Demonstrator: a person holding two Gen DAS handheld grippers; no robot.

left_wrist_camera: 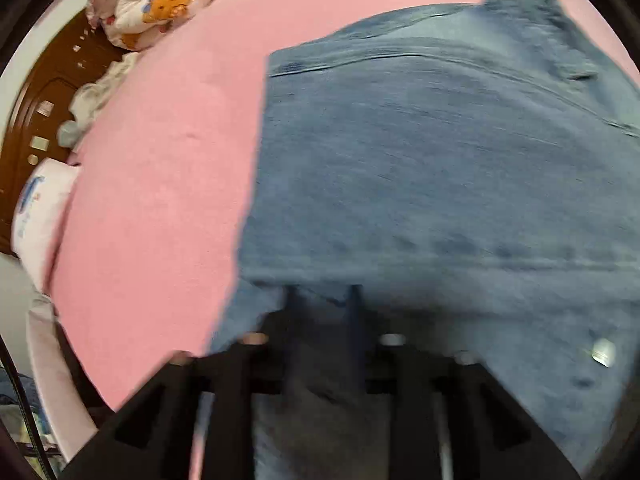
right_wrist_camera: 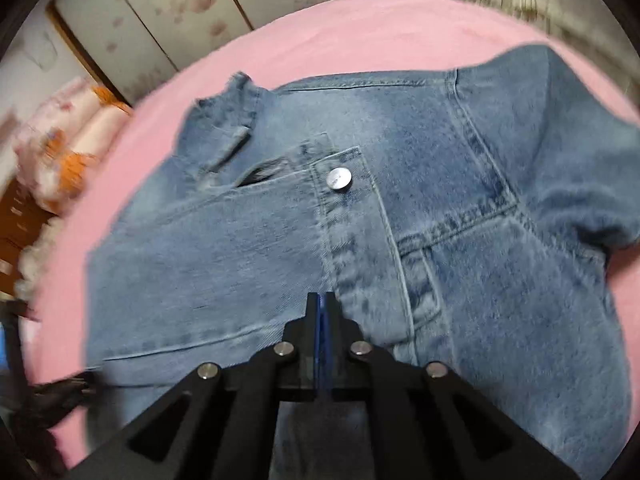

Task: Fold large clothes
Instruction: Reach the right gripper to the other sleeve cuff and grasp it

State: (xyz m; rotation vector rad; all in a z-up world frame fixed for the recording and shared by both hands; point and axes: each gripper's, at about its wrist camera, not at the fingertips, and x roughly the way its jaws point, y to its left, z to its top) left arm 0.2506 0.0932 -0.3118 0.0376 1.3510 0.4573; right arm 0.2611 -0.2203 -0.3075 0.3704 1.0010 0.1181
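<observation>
A blue denim jacket [right_wrist_camera: 400,216] lies spread on a pink bed [right_wrist_camera: 360,28], collar to the upper left, a metal button [right_wrist_camera: 339,178] on its placket. It also fills the left wrist view [left_wrist_camera: 440,160]. My right gripper [right_wrist_camera: 323,300] is shut with its pads together, just above the jacket's lower front; I cannot see cloth between them. My left gripper [left_wrist_camera: 322,292] has its fingers a little apart with denim of the jacket's hem between and over them; the view is blurred.
The pink bed [left_wrist_camera: 152,160] extends to the left. A bear-print quilt [left_wrist_camera: 160,4] and a white pillow [left_wrist_camera: 40,208] lie by the brown headboard [left_wrist_camera: 36,92]. A wardrobe with floral panels [right_wrist_camera: 168,4] stands beyond the bed.
</observation>
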